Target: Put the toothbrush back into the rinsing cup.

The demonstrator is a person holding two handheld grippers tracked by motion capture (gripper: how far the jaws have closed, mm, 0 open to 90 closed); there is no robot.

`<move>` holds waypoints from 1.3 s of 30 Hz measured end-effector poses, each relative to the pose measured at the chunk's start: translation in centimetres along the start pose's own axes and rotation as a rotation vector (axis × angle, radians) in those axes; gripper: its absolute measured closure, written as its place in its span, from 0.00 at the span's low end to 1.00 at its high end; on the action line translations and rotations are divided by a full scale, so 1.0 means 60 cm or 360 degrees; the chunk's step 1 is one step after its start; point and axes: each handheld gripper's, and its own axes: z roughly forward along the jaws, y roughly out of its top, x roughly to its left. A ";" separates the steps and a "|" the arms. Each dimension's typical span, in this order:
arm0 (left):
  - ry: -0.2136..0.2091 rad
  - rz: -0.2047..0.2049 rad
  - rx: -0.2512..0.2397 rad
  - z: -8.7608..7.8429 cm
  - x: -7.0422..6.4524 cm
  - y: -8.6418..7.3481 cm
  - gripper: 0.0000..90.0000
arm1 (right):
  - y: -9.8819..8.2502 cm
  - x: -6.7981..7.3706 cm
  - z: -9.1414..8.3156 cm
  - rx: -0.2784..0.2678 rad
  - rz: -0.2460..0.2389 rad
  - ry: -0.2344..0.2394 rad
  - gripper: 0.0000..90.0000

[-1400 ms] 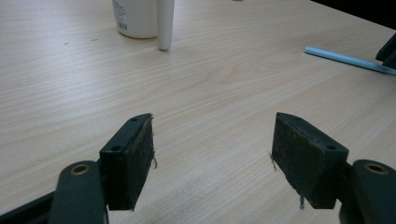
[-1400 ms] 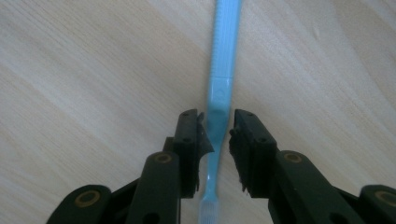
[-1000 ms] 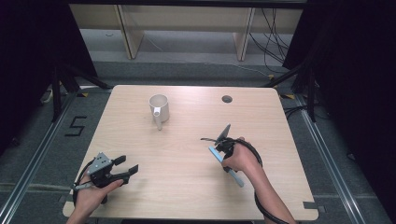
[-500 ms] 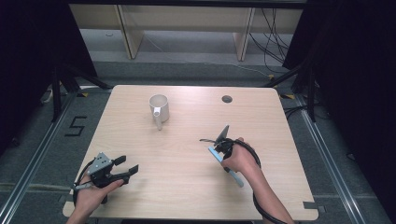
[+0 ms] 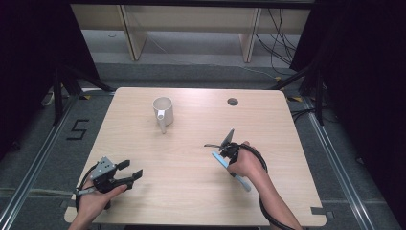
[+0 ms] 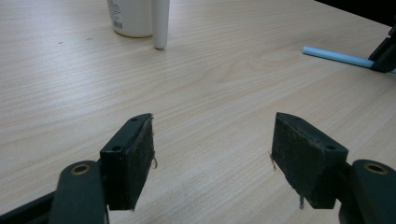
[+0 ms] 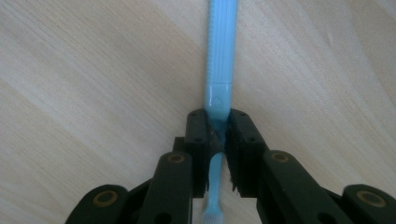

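Observation:
A light blue toothbrush [image 7: 221, 56] lies flat on the wooden table [image 5: 191, 191], right of centre [image 5: 221, 159]. My right gripper [image 7: 218, 122] points down on it. Its jaws have just been closing, and its pads now press both sides of the handle near the neck. The bristle head shows below the pads. In the high view the right gripper [image 5: 228, 155] sits under the person's hand. My left gripper [image 5: 131, 169] rests at the near left, open, with nothing between its pads [image 6: 130, 158]. A white mug [image 5: 162, 109] stands upright at the far middle, handle toward me.
A round cable hole [image 5: 232, 101] sits in the table's far right part. In the left gripper view the mug [image 6: 130, 18] is far ahead and the toothbrush [image 6: 334, 56] lies off to the right. Dark floor and shelving surround the table.

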 end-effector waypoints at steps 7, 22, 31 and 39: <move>-0.0001 0.0008 0.0003 0.000 0.000 0.001 0.32 | -0.005 0.001 -0.001 0.0021 0.0041 0.0025 0.89; -0.0020 0.0053 0.0023 0.001 -0.003 0.013 0.34 | -0.020 0.012 -0.028 0.0031 -0.0343 -0.0064 0.89; -0.0178 0.0164 0.0084 0.012 -0.019 0.042 0.36 | -0.036 0.022 -0.029 0.0019 -0.0751 -0.0009 0.89; -0.0391 0.0314 0.0166 0.027 -0.044 0.063 0.37 | -0.037 0.027 -0.032 0.0014 -0.0820 -0.0009 0.89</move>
